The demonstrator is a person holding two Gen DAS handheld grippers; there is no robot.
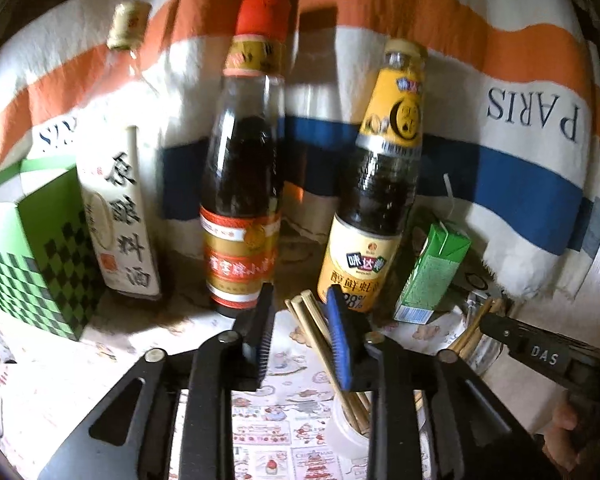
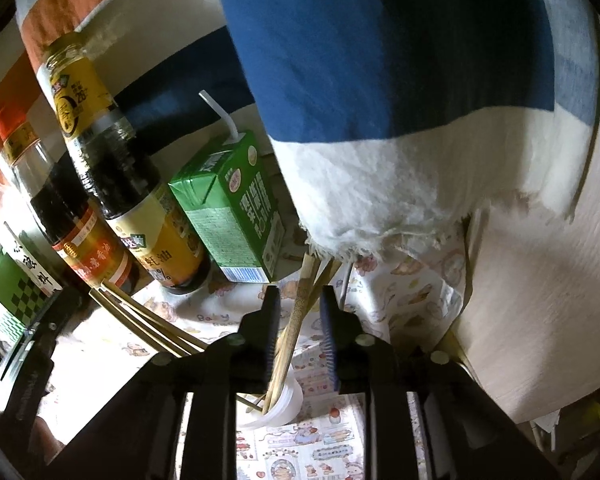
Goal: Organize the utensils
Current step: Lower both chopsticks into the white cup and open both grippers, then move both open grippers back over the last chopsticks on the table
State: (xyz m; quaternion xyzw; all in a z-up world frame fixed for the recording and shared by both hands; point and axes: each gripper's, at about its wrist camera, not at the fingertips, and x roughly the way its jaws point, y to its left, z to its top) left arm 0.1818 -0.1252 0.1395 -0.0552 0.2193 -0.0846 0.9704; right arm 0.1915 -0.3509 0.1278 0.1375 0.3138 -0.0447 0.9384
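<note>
A striped towel printed PARIS hangs behind the counter, which wears a cartoon-print cloth. Three sauce bottles stand in a row between a green checked box and a green drink carton. The left gripper has its fingers spread apart, chopsticks between them, standing in a small white cup; whether they touch is unclear. The right gripper likewise stands released around chopsticks in its cup.
</note>
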